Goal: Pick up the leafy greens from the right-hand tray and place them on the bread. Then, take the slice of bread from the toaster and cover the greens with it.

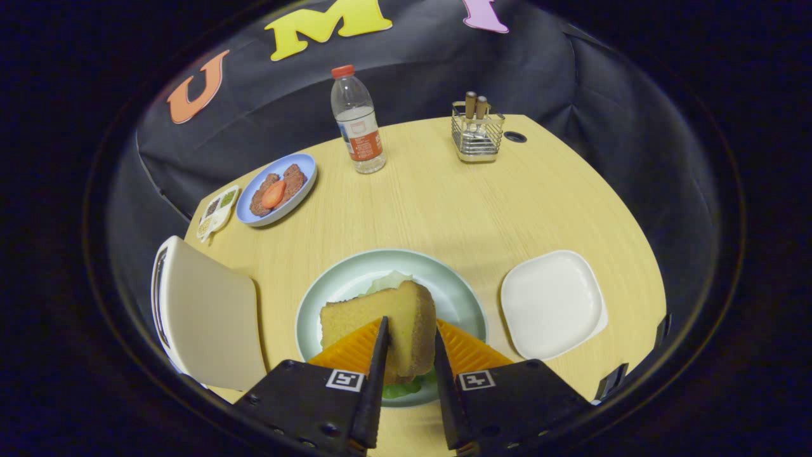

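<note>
- The toaster stood at the table's left edge, near the front.
- Over the middle plate, at the front edge, the gripper clenched the bread slice on edge between its fingers, above the greens; this looked like the covering step.
- Next it seemed due to lay the slice flat and let go.
- The right tray sat bare.
- Beyond, a bottle, a blue plate and a wire caddy stood clear of the way.

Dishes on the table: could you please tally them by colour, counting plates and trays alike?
Pale green: 1, the round plate beneath the bread slice that the tool is shut on.
White: 1, the square tray.
Blue: 1, the plate with patties.
White, divided: 1, the condiment dish.
Total: 4
</note>
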A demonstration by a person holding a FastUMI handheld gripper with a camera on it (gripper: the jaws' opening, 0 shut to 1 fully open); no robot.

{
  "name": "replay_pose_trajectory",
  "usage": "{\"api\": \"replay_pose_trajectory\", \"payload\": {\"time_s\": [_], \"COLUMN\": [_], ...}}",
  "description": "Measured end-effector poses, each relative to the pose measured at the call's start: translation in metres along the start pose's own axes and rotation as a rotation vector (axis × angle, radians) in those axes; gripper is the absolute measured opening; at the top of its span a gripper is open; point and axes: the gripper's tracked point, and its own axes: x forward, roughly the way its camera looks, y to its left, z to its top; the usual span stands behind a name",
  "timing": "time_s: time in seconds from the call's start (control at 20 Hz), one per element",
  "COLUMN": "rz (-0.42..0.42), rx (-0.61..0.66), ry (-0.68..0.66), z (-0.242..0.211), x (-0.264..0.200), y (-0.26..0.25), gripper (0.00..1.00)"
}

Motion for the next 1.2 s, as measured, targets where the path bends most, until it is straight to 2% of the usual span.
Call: {"api": "replay_pose_trajectory", "payload": {"time_s": [0.2, 0.55, 0.65, 0.95, 1.2], "rz": [-0.021, -0.056, -0.058, -0.029, 0.003], "rx": [-0.052, -0.100, -0.119, -0.152, -0.157], "ry": [-0.003, -0.017, -0.048, -0.184, -0.371], "z": [0.000, 0.002, 0.010, 0.037, 0.066], "x": [0.001, -0.015, -0.028, -0.094, -0.172], "y": [-0.006, -0.011, -0.009, 0.011, 0.026], "gripper": [0.55, 0.69, 0.69, 0.70, 0.75]}}
